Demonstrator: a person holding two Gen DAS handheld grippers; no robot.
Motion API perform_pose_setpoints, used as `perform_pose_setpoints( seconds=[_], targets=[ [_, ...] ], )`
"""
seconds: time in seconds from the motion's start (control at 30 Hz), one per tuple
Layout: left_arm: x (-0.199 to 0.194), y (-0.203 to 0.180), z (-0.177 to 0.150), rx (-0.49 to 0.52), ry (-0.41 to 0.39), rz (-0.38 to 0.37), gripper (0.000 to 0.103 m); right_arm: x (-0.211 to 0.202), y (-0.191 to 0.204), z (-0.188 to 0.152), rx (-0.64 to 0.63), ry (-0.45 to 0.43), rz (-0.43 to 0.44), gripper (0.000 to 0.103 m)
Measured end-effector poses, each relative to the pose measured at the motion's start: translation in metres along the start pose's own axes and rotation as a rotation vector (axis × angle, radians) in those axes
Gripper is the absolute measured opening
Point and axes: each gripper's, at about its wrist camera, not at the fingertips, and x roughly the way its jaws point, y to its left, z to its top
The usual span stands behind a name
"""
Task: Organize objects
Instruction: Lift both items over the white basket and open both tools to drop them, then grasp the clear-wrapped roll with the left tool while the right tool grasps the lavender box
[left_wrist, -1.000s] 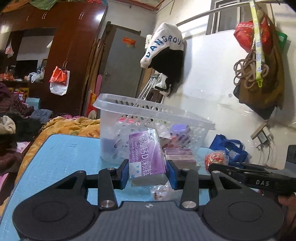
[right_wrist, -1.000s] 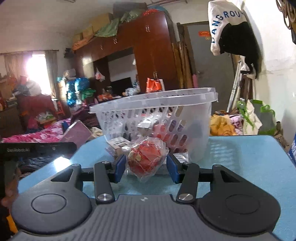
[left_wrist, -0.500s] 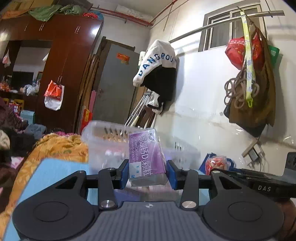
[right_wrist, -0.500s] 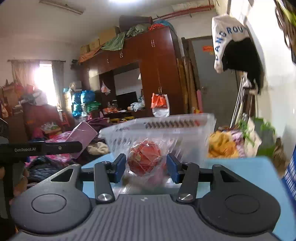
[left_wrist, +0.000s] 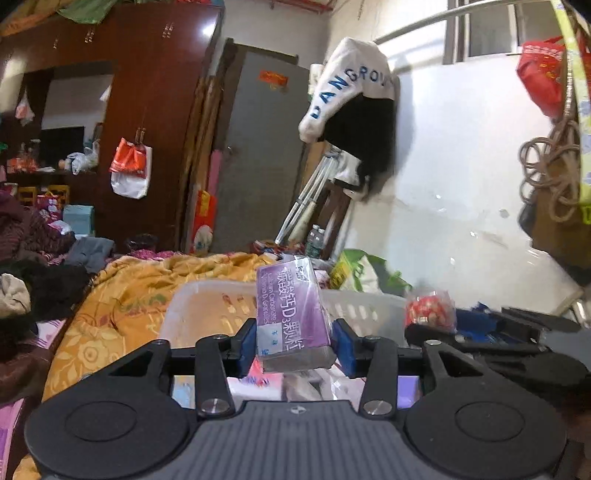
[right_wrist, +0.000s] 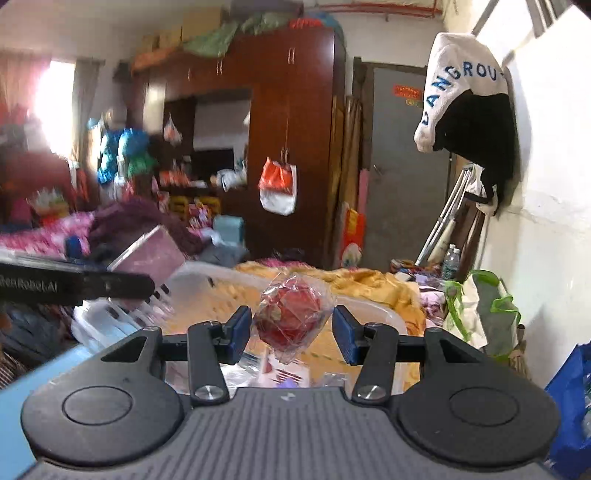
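Note:
My left gripper (left_wrist: 293, 343) holds a purple medicine box (left_wrist: 291, 314) upright between its blue pads, which still touch both sides as the jaws are opening. It hangs over the white plastic basket (left_wrist: 207, 295). My right gripper (right_wrist: 291, 334) has a red snack in clear wrap (right_wrist: 291, 317) between its pads, the wrap touching them while those jaws are opening too, above the same basket (right_wrist: 373, 310). Several packets lie inside the basket. Each view shows the other gripper alongside with its load.
A blue table edge (right_wrist: 14, 406) shows at the lower left. Beyond the basket lies a bed with a yellow quilt (left_wrist: 147, 288). A white wall (left_wrist: 461, 184) with hanging clothes and bags stands close on the right. A green and white bag (right_wrist: 484, 306) sits by the wall.
Both grippers have risen and moved forward with their loads. The basket, earlier in front at pad height, now lies below them, and most of the blue table has left view.

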Motion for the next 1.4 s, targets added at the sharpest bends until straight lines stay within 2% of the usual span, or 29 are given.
perform_pose_setpoints(
  seconds=[0.03, 0.07, 0.1, 0.2, 0.3, 0.33, 0.4, 0.47, 0.57, 0.7, 0.83, 0.87, 0.9, 0.93, 1.03, 1.1, 1.27, 1.33, 1.4],
  targets=[
    [0.001, 0.001, -0.002, 0.003, -0.009, 0.019, 0.068, -0.002, 0.0, -0.001, 0.011, -0.018, 0.004, 0.081],
    [0.001, 0.001, -0.003, 0.005, -0.022, 0.034, 0.078, -0.008, 0.0, -0.003, 0.028, -0.043, 0.0, 0.094],
    [-0.001, 0.001, -0.006, 0.012, -0.033, 0.047, 0.081, -0.017, 0.0, -0.004, 0.037, -0.07, -0.002, 0.103],
    [-0.013, -0.001, -0.013, 0.047, -0.056, 0.059, 0.081, -0.042, 0.005, -0.009, 0.017, -0.096, 0.023, 0.103],
    [-0.045, -0.003, -0.029, 0.058, -0.09, 0.075, 0.081, -0.064, 0.005, -0.023, 0.074, -0.104, 0.038, 0.103],
    [-0.057, -0.005, -0.036, 0.059, -0.097, 0.053, 0.081, -0.07, 0.003, -0.031, 0.097, -0.088, 0.056, 0.103],
    [-0.08, -0.008, -0.06, 0.058, -0.096, -0.014, 0.089, -0.075, -0.001, -0.049, 0.139, -0.045, 0.087, 0.103],
    [-0.092, -0.016, -0.086, 0.081, -0.049, -0.037, 0.089, -0.073, -0.006, -0.069, 0.168, 0.016, 0.091, 0.103],
    [-0.087, -0.032, -0.118, 0.134, 0.066, -0.034, 0.089, -0.06, -0.019, -0.086, 0.219, 0.105, 0.074, 0.103],
    [-0.067, -0.044, -0.131, 0.165, 0.145, -0.017, 0.088, -0.049, -0.031, -0.096, 0.255, 0.186, 0.054, 0.103],
    [-0.05, -0.044, -0.138, 0.146, 0.207, -0.002, 0.087, -0.057, -0.03, -0.101, 0.294, 0.165, 0.121, 0.103],
    [-0.047, -0.045, -0.14, 0.151, 0.221, -0.003, 0.083, -0.059, -0.028, -0.1, 0.295, 0.155, 0.129, 0.103],
    [-0.044, -0.046, -0.141, 0.155, 0.235, 0.0, 0.069, -0.059, -0.024, -0.098, 0.285, 0.146, 0.135, 0.103],
    [-0.045, -0.046, -0.143, 0.158, 0.244, 0.006, 0.061, -0.059, -0.018, -0.096, 0.266, 0.136, 0.137, 0.103],
    [-0.052, -0.05, -0.148, 0.186, 0.215, 0.036, 0.061, -0.055, 0.003, -0.093, 0.194, 0.134, 0.102, 0.099],
    [-0.058, -0.05, -0.148, 0.202, 0.191, 0.043, 0.061, -0.048, 0.014, -0.091, 0.168, 0.148, 0.113, 0.096],
    [-0.067, -0.025, -0.142, 0.151, 0.176, 0.035, 0.061, -0.028, 0.042, -0.087, 0.067, 0.179, 0.109, 0.095],
    [-0.068, -0.016, -0.142, 0.13, 0.176, 0.025, 0.061, -0.021, 0.046, -0.087, 0.029, 0.194, 0.074, 0.091],
    [-0.069, -0.008, -0.142, 0.093, 0.176, -0.02, 0.061, -0.02, 0.045, -0.087, 0.028, 0.19, 0.064, 0.084]
  ],
)
